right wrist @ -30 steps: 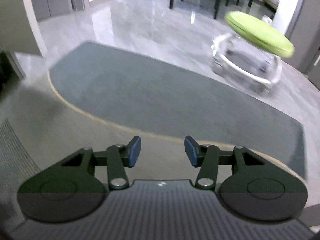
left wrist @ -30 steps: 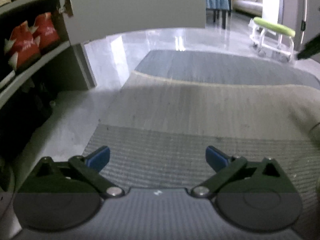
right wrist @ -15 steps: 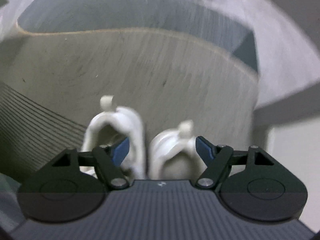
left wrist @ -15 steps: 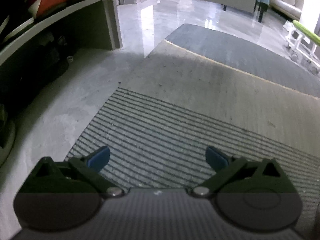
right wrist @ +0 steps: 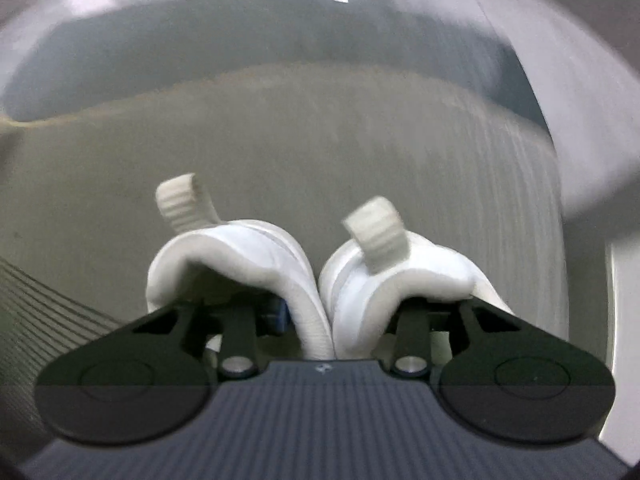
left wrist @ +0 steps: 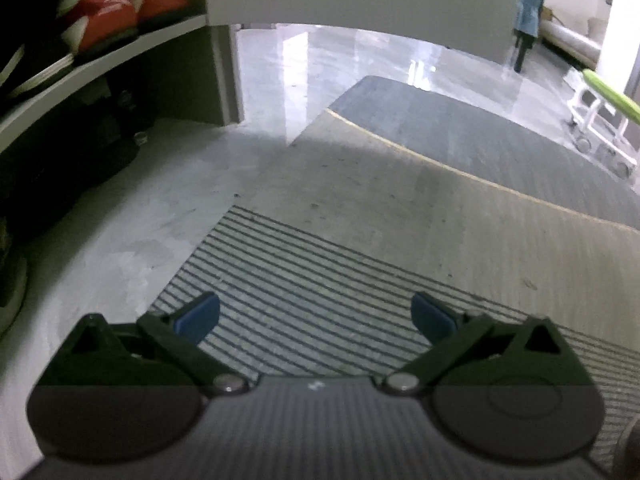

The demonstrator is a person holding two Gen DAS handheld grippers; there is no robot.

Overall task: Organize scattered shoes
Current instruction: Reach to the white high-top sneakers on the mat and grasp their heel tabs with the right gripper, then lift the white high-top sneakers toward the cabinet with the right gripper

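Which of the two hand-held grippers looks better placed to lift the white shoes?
The right gripper: its jaws are closing, one finger inside each of the two white shoes, pinching their inner walls together. The left gripper hangs open over the striped mat, no shoe between its fingers.

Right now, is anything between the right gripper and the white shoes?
No. The right gripper is already at the pair of white shoes, one finger inside each shoe's opening, the two inner heel walls between them, jaws closing. Nothing else sits between.
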